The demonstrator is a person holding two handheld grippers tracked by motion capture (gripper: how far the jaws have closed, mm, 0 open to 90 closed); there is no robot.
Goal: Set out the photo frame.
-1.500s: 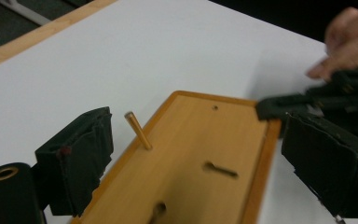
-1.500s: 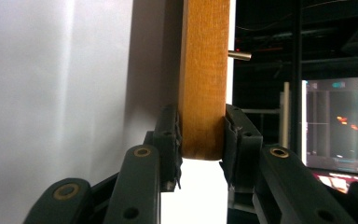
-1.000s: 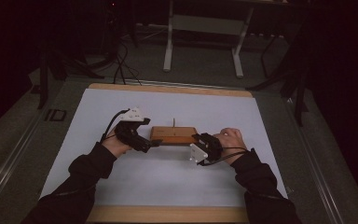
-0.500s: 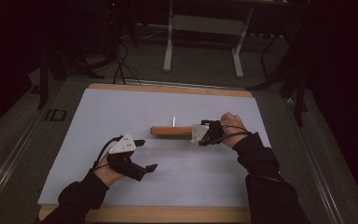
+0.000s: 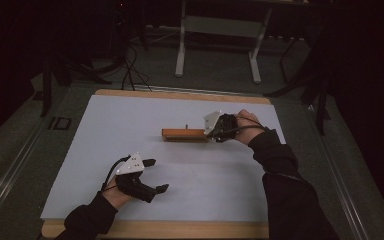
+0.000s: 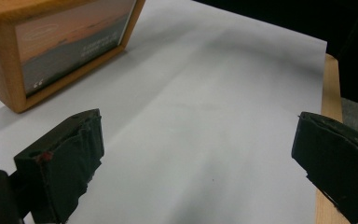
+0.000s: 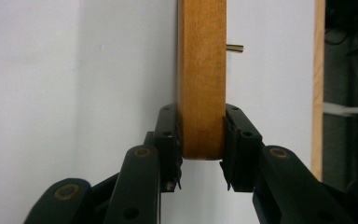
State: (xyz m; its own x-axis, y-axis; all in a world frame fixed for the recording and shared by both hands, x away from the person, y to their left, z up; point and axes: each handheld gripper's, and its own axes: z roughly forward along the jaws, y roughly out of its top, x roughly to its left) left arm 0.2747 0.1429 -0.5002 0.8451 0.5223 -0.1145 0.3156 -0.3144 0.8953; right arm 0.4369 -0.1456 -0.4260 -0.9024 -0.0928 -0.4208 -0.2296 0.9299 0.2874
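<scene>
Since a second ago, left gripper (image 5: 156, 175) withdrawn to near table edge, jaws wide, empty, forearm low. Right gripper (image 5: 214, 131), wrist raised, clamps one end of rectangular smooth-grained wooden picture frame (image 5: 185, 134), mid-table on matte white sheet (image 5: 130, 125), metal peg behind.

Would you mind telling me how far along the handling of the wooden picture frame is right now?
Done: the wooden picture frame stands on edge on the white table cover. In hand: the right gripper clamps one end of it. The left gripper is open, apart from it. Left, probably: releasing or placing the frame.
</scene>
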